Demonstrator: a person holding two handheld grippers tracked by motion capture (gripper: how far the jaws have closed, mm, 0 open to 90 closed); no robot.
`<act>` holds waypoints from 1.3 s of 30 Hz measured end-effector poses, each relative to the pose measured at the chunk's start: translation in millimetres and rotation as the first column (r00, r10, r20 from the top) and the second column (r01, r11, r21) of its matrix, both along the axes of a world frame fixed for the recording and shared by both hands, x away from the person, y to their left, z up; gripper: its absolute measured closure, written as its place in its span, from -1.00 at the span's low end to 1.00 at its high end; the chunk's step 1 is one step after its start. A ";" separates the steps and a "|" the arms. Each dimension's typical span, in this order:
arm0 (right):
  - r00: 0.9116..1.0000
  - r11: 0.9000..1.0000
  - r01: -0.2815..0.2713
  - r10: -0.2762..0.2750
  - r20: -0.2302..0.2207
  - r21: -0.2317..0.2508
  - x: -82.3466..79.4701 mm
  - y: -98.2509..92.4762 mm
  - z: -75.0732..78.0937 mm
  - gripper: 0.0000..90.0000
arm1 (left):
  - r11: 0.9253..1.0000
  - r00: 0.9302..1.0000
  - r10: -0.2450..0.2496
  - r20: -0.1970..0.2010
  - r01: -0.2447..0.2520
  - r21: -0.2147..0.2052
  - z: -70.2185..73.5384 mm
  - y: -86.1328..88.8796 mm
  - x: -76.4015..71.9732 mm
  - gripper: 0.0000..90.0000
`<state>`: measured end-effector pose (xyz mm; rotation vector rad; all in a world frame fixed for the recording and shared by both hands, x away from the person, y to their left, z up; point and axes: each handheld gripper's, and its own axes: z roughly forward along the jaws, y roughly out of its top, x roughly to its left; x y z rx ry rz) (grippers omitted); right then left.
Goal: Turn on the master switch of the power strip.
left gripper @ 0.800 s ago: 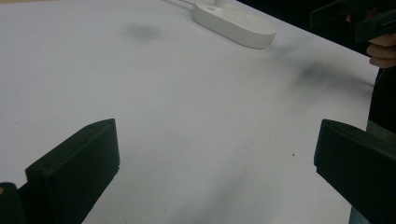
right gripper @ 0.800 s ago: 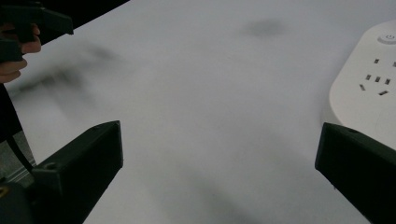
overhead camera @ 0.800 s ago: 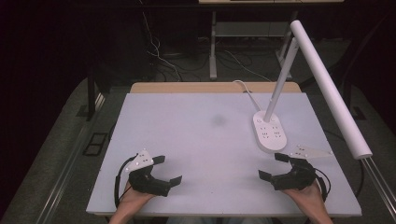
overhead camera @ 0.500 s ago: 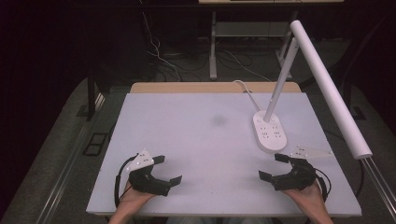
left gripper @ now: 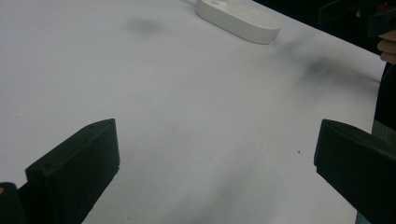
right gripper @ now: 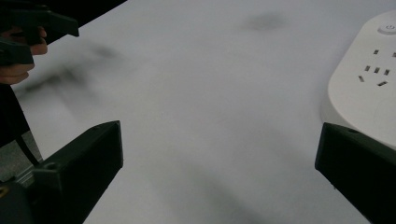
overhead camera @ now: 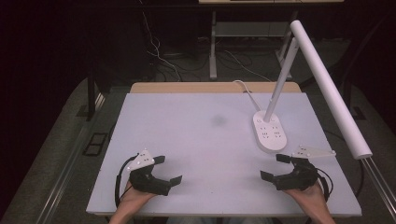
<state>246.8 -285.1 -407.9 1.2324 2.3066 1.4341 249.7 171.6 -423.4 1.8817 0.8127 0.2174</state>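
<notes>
My left gripper (overhead camera: pixel 162 171) sits low over the near-left part of the counter (overhead camera: pixel 196 140), jaws spread wide, nothing between them but bare white surface. My right gripper (overhead camera: pixel 276 167) is the same at the near-right: jaws fully apart, holding nothing.

Closest thing to the right gripper is the lamp base (overhead camera: pixel 269 132), just beyond it and a bit inward, not touching. It's a white oval slab with rounded edges, lying flat on the counter, with rows of small socket slots on top and a round button at the far end. In the right gripper view the lamp base (right gripper: pixel 369 88) is at the right edge, partly behind my right-hand jaw, so its near end is cut off. In the left gripper view it's far off at the top (left gripper: pixel 238 18), only the near rim in frame.

A thin white stem (overhead camera: pixel 280 79) rises tilted from the base to a long white tube head (overhead camera: pixel 329 88) that slopes over the counter's right edge. A white cord (overhead camera: pixel 245 88) runs off the back.

Faint grey smudge (overhead camera: pixel 218 120) mid-counter; can't tell if it's a stain or a shadow. Room beyond the counter is dark, floor cables barely readable. My hands are cut off by the bottom of the high view.
</notes>
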 end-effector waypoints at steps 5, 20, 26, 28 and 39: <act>1.000 1.000 -0.003 0.003 -0.012 -0.012 -0.5 1.2 -0.2 -0.99 | 1.000 1.000 -0.005 -0.002 0.005 0.005 -0.6 -0.5 0.1 -1.00; 1.000 0.999 -0.014 0.013 -0.022 -0.045 5.7 4.9 2.1 -0.99 | 1.000 1.000 0.015 -0.004 -0.015 0.003 -1.0 3.4 1.6 -1.00; 0.999 0.998 -0.024 0.022 -0.032 -0.058 10.0 7.5 5.9 -0.99 | 1.000 1.000 0.013 -0.005 -0.013 0.008 -1.2 3.6 1.7 -1.00; 0.999 0.998 -0.028 0.026 -0.036 -0.060 11.8 8.5 7.1 -0.99 | 1.000 1.000 0.014 -0.004 -0.014 0.008 -1.2 3.7 1.6 -1.00; 0.998 0.995 -0.053 0.050 -0.035 -0.089 22.4 16.7 18.2 -0.99 | 1.000 1.000 0.015 -0.006 -0.015 0.009 -1.4 4.9 1.6 -1.00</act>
